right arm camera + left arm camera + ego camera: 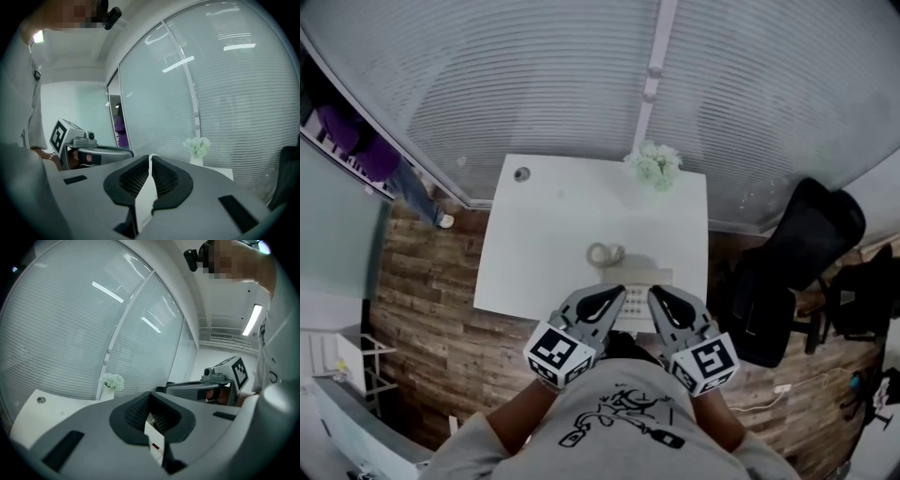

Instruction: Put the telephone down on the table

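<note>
A person in a grey printed T-shirt [623,422] held two grippers side by side close to the chest, above the near edge of a white bench [534,253]. The fingers of the left gripper [612,296] were closed together, their dark ribbed pads [136,413] meeting with only a sliver of white showing past them in the left gripper view. The fingers of the right gripper [662,298] were drawn in just as narrow, with a thin pale slit between the pads [166,176] in the right gripper view. Each gripper carried a cube with square markers [561,354] at its rear, and each appeared in the other's view, pointing roughly level.

The telephone [637,286], a pale desk set, lay flat on the bench just inside the near edge, directly below and between the two gripper tips in the head view, apart from both. Just beyond it sat a small pale ring-shaped object [605,253], too small to identify. At the far edge stood a white vase of pale flowers [654,165], with a round cable hole [522,173] at the far left corner. Slatted blinds [534,84] filled the glass wall behind. A black office chair [797,267] stood on the wooden floor [431,309] to the right of the bench, and a person in purple [361,145] was visible far left.
</note>
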Demonstrator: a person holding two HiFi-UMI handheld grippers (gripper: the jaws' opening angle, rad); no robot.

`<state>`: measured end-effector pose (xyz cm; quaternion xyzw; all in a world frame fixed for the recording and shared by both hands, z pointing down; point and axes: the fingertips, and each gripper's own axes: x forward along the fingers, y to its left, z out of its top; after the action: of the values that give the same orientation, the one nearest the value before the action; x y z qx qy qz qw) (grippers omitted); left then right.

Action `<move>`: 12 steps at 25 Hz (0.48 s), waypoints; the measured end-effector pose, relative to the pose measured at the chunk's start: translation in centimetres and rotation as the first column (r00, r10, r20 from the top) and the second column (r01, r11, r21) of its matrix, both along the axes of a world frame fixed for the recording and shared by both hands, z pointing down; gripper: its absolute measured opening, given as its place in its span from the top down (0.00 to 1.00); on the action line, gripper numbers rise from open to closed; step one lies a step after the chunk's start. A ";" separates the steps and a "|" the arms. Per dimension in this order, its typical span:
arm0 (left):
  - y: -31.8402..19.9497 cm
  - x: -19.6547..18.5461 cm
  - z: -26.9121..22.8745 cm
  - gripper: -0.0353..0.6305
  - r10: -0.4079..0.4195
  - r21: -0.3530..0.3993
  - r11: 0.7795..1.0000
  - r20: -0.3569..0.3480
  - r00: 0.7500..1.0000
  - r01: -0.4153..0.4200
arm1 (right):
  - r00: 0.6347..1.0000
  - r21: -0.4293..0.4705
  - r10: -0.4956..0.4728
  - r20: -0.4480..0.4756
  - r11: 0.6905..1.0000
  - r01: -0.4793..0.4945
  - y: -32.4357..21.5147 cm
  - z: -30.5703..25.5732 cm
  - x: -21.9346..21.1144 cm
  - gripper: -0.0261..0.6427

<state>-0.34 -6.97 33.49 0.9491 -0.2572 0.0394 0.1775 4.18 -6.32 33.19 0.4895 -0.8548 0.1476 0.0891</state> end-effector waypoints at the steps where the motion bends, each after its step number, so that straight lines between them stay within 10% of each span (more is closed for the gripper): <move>1: 0.2 -0.1 -0.5 0.94 0.002 0.010 1.000 -0.003 1.000 -0.002 | 1.000 0.010 0.000 0.004 1.000 0.000 0.2 -0.6 -0.1 0.89; 12: 2.1 -1.0 -3.3 0.94 0.004 0.066 0.998 -0.009 1.000 -0.004 | 1.000 0.107 -0.011 0.002 0.994 0.011 1.6 -4.3 -1.2 0.90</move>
<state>-1.35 -4.88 30.22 0.9552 -0.2555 0.0267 0.1471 2.96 -4.69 28.87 0.4888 -0.8642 0.1018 0.0625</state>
